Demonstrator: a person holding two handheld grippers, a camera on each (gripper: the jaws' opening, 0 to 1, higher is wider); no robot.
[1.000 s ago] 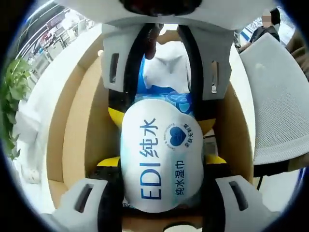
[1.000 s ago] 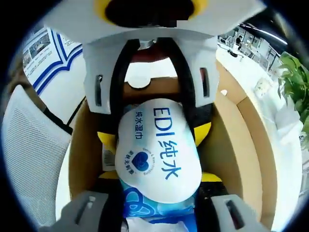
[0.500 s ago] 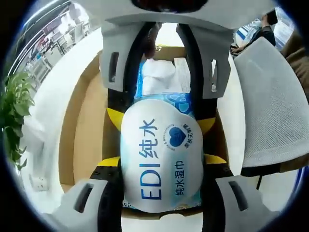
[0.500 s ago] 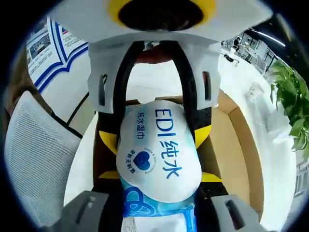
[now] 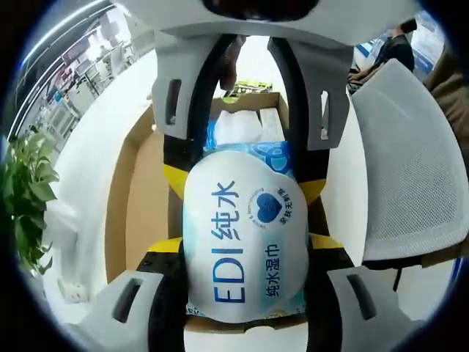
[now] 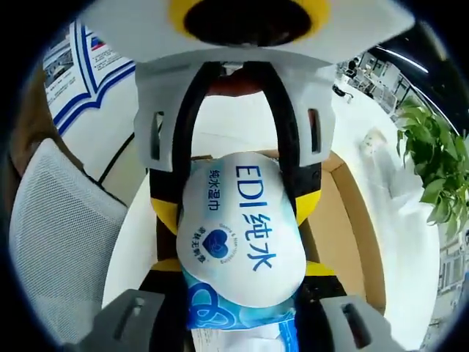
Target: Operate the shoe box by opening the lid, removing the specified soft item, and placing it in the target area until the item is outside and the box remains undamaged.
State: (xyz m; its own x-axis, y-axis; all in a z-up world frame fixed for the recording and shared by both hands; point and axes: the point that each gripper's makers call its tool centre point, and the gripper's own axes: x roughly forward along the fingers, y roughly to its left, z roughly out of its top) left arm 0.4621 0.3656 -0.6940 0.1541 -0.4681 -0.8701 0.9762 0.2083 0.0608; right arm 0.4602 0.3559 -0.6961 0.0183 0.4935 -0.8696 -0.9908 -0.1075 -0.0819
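Both claws clamped on one soft pack of wet wipes, gripped from opposite ends: left claw at the rounded white label end, right claw at the crinkled blue end. Other claw's jaws reaching in from the top of each view, black arms with yellow pads pressed against the pack. Pack glossy, plastic, oval white label with blue lettering and a heart mark. Held up above the open cardboard box, clear of its brown matte walls. White bench under the box. Left gripper view: white paper inside the box's far end, a mesh chair beside it. Right gripper view: a leafy plant beyond the box.
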